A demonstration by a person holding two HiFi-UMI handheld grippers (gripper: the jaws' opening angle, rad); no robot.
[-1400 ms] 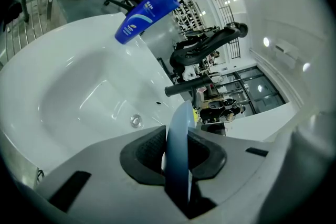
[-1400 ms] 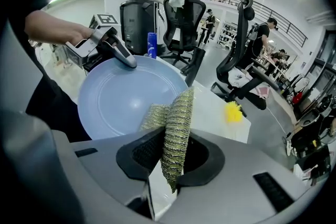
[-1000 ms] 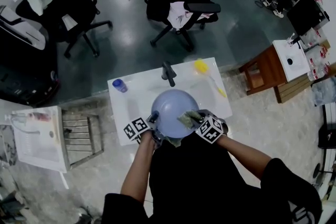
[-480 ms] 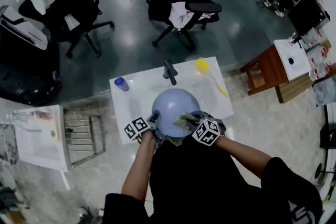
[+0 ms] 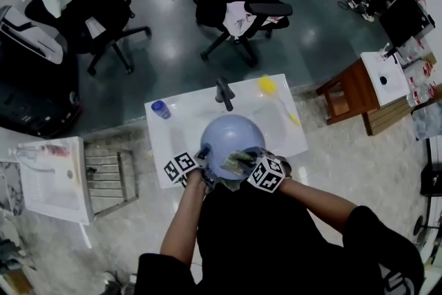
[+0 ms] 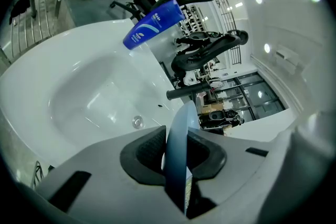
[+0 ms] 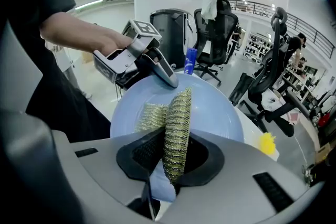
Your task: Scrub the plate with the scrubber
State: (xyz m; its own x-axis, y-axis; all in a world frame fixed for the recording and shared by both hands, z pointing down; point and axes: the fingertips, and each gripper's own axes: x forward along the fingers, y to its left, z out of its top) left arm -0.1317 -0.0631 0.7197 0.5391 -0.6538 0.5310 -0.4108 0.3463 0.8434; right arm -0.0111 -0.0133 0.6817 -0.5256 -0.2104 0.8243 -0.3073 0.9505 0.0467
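My left gripper (image 6: 176,160) was clamped on the rim of the blue plate (image 6: 177,128), which ran edge-on straight between its jaws and stood out over the white sink (image 6: 79,92). My right gripper (image 7: 173,157) was closed on the green-and-yellow scrubber (image 7: 177,118). The scrubber was folded between the pads, and its free end just past the jaws seemed to lie against the plate's face.

The weak point, I judged, was the left grip, since those jaws held only a narrow bite of rim. If I pressed too hard with the scrubber, the plate could pivot or slide out into the basin. The folded scrubber could also work sideways out of the right jaws on a drag, leaving hard jaw tips to scrape the plate.

The left gripper view gave me the drain and a blue bottle (image 6: 152,23) beyond the jaws, but nothing of the scrubber. The right gripper view showed the plate's face and the left gripper gripping its far rim. The head view placed both grippers at the plate's near side, too small to read the jaws.
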